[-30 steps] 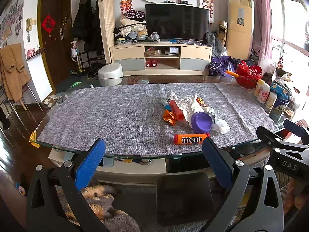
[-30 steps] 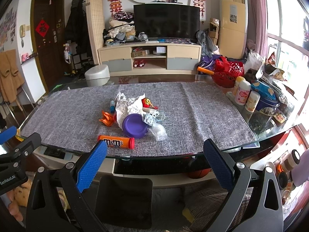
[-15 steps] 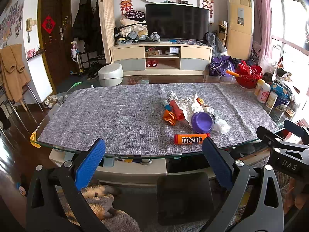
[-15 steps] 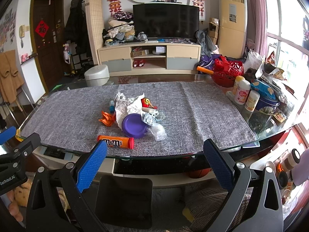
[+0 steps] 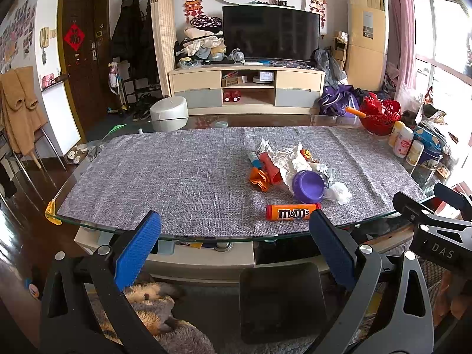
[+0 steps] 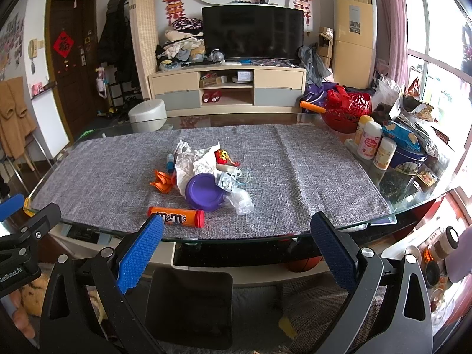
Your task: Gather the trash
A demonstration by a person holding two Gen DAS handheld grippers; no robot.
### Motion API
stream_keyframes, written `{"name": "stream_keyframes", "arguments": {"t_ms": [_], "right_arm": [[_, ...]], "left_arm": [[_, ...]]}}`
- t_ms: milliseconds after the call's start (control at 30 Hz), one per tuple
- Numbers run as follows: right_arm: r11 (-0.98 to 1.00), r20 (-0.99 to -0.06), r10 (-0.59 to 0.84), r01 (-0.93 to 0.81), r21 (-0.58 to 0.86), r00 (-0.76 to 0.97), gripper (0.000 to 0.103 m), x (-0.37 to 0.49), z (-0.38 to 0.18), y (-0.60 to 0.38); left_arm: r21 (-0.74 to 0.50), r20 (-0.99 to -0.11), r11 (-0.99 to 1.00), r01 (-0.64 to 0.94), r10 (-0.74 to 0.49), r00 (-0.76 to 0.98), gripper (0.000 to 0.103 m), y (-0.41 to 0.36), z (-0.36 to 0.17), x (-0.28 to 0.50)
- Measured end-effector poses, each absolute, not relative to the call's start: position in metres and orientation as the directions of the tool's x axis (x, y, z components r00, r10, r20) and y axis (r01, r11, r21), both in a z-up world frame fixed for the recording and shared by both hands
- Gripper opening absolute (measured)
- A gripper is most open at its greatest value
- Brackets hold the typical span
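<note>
A trash pile lies on the grey table mat (image 5: 183,177): crumpled white paper (image 5: 290,160), a purple lid (image 5: 308,187), an orange wrapper (image 5: 259,177), a red piece (image 5: 270,166), clear plastic (image 5: 339,191) and an orange M&M's tube (image 5: 293,212) nearest the front edge. The same pile shows in the right wrist view: paper (image 6: 196,160), lid (image 6: 205,191), tube (image 6: 177,216). My left gripper (image 5: 234,250) is open and empty, short of the table edge. My right gripper (image 6: 237,250) is open and empty too, also short of the edge.
The glass table edge (image 5: 206,237) lies just ahead of both grippers. Bottles and tins (image 6: 380,147) and a red basket (image 6: 348,109) crowd the table's right end. A dark chair back (image 5: 281,301) stands below the table front. A TV cabinet (image 5: 246,88) is behind.
</note>
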State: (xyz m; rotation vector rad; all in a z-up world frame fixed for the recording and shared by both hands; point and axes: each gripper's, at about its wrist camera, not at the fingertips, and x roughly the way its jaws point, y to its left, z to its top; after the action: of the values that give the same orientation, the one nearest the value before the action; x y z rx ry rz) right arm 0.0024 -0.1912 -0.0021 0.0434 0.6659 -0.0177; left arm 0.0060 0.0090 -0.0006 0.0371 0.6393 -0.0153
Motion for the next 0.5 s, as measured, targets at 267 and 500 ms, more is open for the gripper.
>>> {"name": "stream_keyframes", "arguments": {"t_ms": [267,500], "right_arm": [[0.997,-0.657,0.003,0.048,0.059,0.754,0.100,0.012,-0.020,-0.203],[0.996,-0.677,-0.005,0.064,0.062,0.736,0.100,0.031,-0.042,-0.216]], "left_arm": [[0.027,-0.634,0.999,0.030,-0.006,0.773,0.095,0.012,-0.019,0.020],[0.049,-0.663,0.996,0.073,-0.022,0.748,0.095,0.002,-0.044,0.040]]}}
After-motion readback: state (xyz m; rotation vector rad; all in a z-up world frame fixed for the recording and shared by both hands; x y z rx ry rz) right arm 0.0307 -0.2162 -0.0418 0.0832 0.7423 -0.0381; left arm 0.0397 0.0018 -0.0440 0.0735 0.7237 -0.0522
